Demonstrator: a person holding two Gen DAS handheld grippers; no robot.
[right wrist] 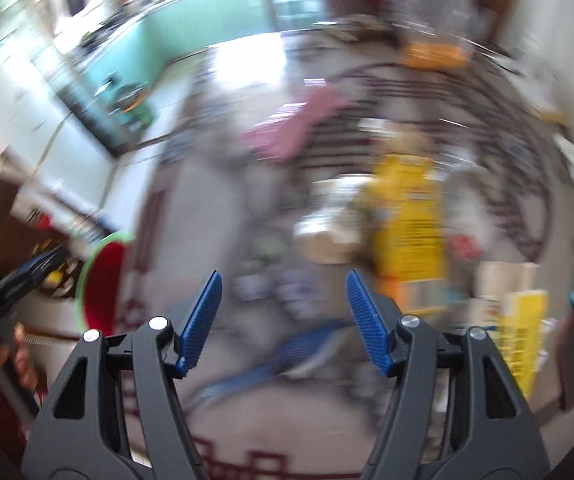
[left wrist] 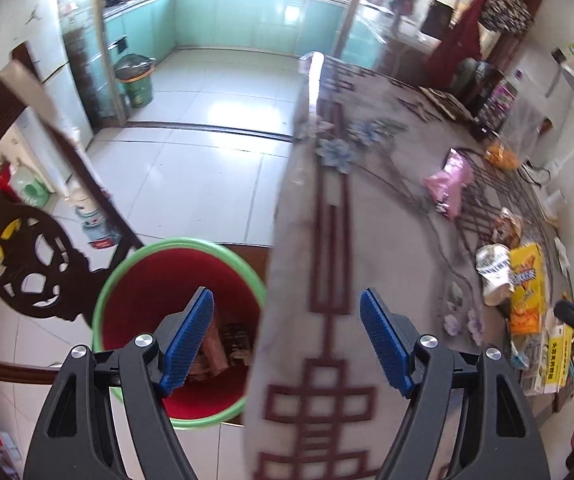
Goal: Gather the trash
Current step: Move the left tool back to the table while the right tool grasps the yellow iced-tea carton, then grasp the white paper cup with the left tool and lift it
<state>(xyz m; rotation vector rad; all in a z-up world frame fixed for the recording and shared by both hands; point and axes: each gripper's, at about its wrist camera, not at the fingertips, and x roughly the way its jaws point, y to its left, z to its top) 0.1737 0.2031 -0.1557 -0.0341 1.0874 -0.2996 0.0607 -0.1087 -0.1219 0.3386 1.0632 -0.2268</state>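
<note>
A red bin with a green rim (left wrist: 175, 280) stands on the floor beside the table and holds some brown wrappers (left wrist: 223, 348). My left gripper (left wrist: 287, 340) is open and empty, straddling the table edge with its left finger over the bin. Trash lies on the table: a pink bag (left wrist: 449, 182), a crumpled white cup (left wrist: 493, 272) and a yellow box (left wrist: 527, 288). The right wrist view is badly blurred. My right gripper (right wrist: 285, 322) is open and empty above the table, facing the yellow box (right wrist: 411, 224), a blurred pale cup (right wrist: 327, 236) and the pink bag (right wrist: 299, 124). The bin (right wrist: 101, 284) shows at its left.
The table (left wrist: 367, 220) has a patterned grey cloth. A dark carved wooden chair (left wrist: 35, 248) stands left of the bin. More boxes and packets (left wrist: 551, 360) crowd the table's right edge. A green bin (left wrist: 137, 80) stands in the kitchen doorway. Tiled floor (left wrist: 199, 176) lies beyond.
</note>
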